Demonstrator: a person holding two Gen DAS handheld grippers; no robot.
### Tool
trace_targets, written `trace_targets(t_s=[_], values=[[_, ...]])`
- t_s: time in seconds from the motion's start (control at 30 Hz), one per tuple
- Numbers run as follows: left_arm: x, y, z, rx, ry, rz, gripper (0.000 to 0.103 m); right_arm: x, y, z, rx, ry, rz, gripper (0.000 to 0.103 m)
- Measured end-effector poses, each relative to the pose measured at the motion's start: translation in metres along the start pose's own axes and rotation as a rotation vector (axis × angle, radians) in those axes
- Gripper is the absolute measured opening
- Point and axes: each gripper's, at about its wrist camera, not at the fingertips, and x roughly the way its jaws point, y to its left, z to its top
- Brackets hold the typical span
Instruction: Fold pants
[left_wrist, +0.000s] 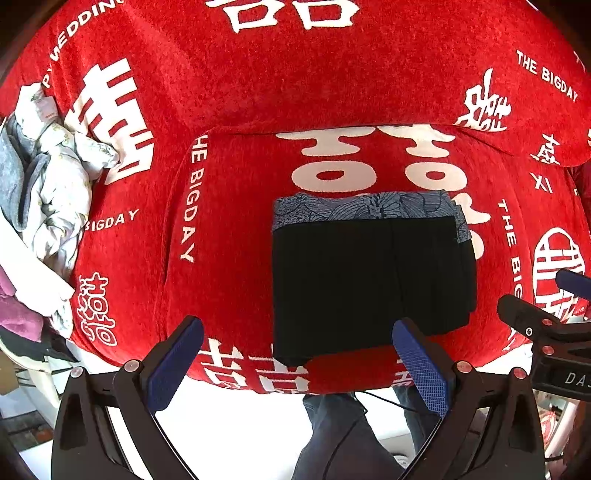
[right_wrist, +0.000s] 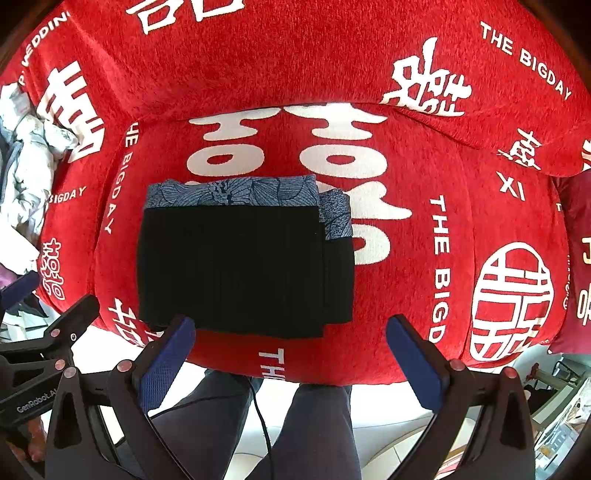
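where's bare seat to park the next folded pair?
Bare red cushion right of the folded pants, up to the round emblem. A narrower strip left of the pants. Crowded: clothes pile at far left. Both the left gripper and right gripper are open, empty.

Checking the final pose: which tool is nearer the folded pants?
Roughly equal. The left tool and the right tool both hover open at the near edge of the folded pants.

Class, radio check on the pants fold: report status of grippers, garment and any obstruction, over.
Left gripper open, empty. Right gripper open, empty. Black pants folded in a compact stack on red cushion, patterned band at far edge. Nothing on the stack.
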Motion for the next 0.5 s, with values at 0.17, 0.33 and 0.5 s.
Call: trace_targets(t_s=[0.17, 0.33, 0.5], values=[[-0.0006, -0.0005, 0.0008, 0.006, 0.000, -0.001, 0.103, 0.0000, 0.0005, -0.0005, 0.003, 0.000, 0.000, 0.103], [0.0000, -0.0006, 0.0003, 0.005, 0.004, 0.000, 0.103, 0.0002, 0.0007, -0.0005, 0.003, 0.000, 0.000, 0.103], [0.0004, -0.0008, 0.0000, 0.006, 0.003, 0.001, 0.103, 0.0004, 0.0006, -0.0004, 0.002, 0.000, -0.001, 0.103]])
